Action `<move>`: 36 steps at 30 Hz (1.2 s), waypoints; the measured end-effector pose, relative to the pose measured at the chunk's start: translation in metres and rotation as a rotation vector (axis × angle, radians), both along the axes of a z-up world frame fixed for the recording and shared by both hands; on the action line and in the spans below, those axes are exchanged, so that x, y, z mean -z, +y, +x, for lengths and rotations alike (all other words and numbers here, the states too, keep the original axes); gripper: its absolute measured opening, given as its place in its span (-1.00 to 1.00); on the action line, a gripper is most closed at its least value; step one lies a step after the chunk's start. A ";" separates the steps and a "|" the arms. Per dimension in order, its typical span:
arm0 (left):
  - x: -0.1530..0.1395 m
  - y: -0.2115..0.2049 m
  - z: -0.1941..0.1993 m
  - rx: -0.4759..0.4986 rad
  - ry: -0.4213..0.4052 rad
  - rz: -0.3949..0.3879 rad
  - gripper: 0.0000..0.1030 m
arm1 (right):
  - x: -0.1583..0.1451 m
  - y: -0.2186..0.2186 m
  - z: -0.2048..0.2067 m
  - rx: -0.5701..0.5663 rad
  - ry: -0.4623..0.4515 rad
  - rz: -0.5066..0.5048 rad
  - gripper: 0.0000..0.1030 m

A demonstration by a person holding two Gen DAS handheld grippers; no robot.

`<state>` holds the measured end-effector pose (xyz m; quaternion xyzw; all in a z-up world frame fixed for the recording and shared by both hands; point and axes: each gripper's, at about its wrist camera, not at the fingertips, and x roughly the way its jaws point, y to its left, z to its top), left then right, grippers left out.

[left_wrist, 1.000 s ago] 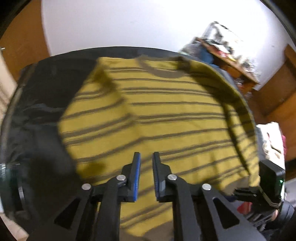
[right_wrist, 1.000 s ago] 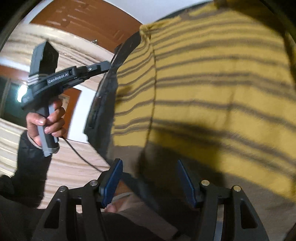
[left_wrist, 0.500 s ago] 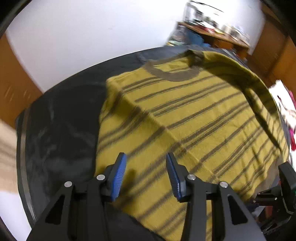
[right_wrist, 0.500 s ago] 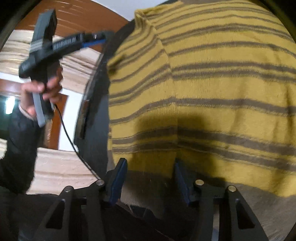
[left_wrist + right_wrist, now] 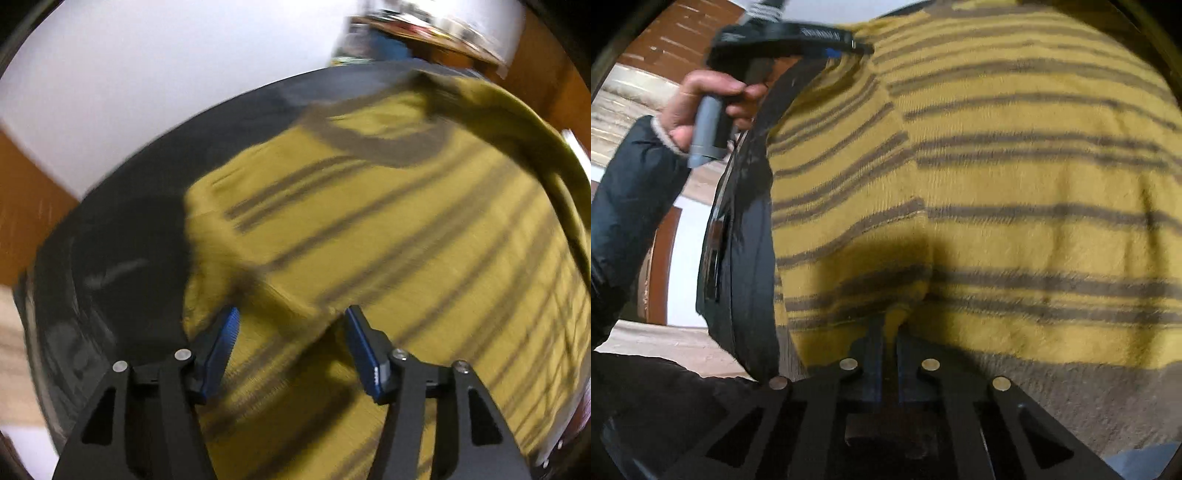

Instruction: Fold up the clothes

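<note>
Sweater (image 5: 406, 229) lay flat on dark table (image 5: 122, 251). Right gripper (image 5: 891, 332) clenched on hem fold, likely as anchor. Left gripper (image 5: 291, 332) spread wide over shoulder edge, ready for second grip.

Dim warm light, motion blur, fisheye-bent edges, dark tool shadows.

Sweater (image 5: 388, 236), mustard-yellow knit with thin grey-brown stripes, grey-brown collar and hem band. Spread front-up over dark table (image 5: 122, 258), collar at far side. Near left edge bunched into a raised fold. Right edge lifted, curling up in a ridge. Hem near the seam pulled up into a small peak (image 5: 905, 314).
</note>
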<state>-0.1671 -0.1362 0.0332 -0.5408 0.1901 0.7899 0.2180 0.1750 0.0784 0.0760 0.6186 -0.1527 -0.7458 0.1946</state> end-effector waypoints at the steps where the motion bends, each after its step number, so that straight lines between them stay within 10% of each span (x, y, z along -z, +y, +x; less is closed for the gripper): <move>1: 0.001 -0.006 -0.006 -0.025 -0.006 0.011 0.35 | -0.006 0.002 -0.002 0.014 0.019 0.007 -0.90; 16: -0.005 -0.069 -0.052 -0.246 0.066 0.023 0.37 | -0.100 0.052 -0.099 0.198 0.439 0.448 -0.90; 25: 0.007 -0.063 -0.053 -0.266 0.057 0.028 0.39 | -0.070 0.078 -0.186 0.231 0.486 0.679 -0.89; 30: 0.008 -0.069 -0.057 -0.308 0.052 0.053 0.41 | -0.043 0.097 -0.207 0.249 0.334 0.655 -0.85; 32: 0.002 -0.076 -0.055 -0.340 0.066 0.076 0.41 | -0.048 0.104 -0.201 0.294 0.336 0.644 -0.56; 34: -0.007 -0.081 -0.051 -0.358 0.091 0.094 0.41 | -0.058 0.109 -0.193 0.340 0.356 0.614 0.55; 36: -0.022 -0.084 -0.042 -0.360 0.137 0.109 0.41 | -0.071 0.111 -0.183 0.374 0.386 0.575 0.66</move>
